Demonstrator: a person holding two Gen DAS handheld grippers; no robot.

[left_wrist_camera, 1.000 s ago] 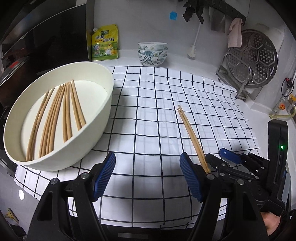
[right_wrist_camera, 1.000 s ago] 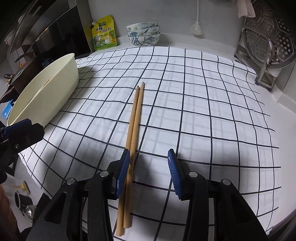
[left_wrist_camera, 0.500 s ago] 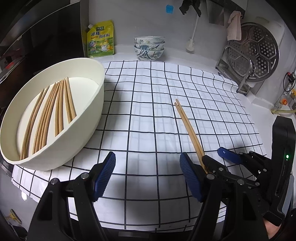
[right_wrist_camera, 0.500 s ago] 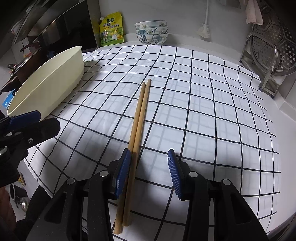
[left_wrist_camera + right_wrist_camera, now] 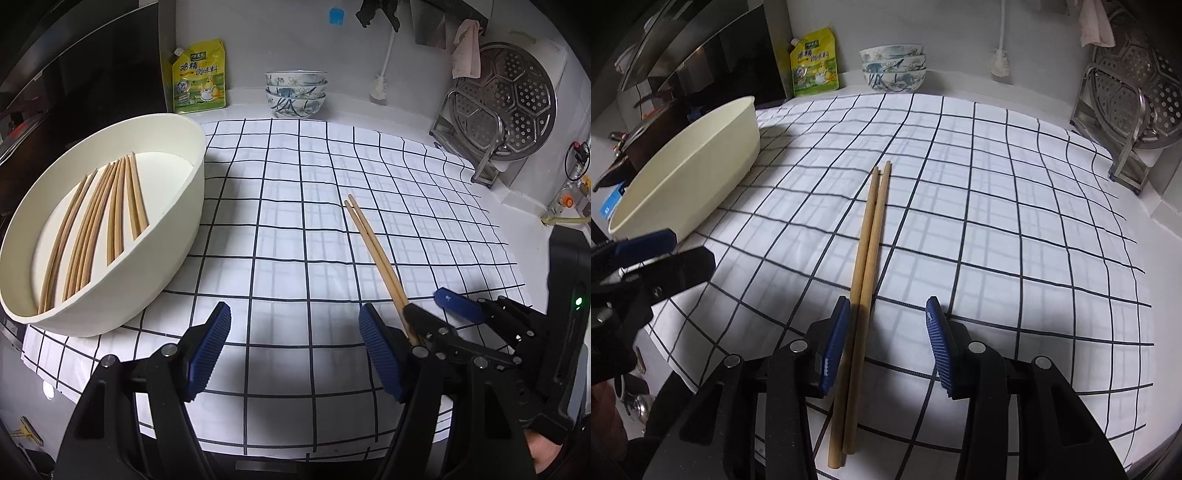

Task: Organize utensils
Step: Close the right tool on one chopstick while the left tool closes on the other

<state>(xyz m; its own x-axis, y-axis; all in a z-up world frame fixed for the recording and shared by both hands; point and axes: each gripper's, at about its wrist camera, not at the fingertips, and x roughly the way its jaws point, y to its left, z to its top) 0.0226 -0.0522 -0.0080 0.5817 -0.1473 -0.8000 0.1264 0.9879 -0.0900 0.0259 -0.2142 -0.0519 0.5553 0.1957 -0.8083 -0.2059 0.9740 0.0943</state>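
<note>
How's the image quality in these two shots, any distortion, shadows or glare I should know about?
Left wrist view: fisheye bends the checked cloth grid, corners vignette black, and the left gripper casts a soft shadow on the cloth below it. Right wrist view: same bowing; the chopsticks stay sharp, window-like light patches streak the cloth, dark cabinet at left shows reflections.

Setting: home kitchen. Evidence: white counter (image 5: 524, 221) against a wall, covered by a checked cloth (image 5: 295, 229). At the counter's back edge: seasoning pouch (image 5: 197, 77), three stacked patterned bowls (image 5: 295, 92), hanging dish brush (image 5: 380, 81). Back right corner: perforated steamer tray (image 5: 517, 99) upright in a metal rack (image 5: 476, 136). Left edge: dark glass stove surface (image 5: 74, 92).
</note>
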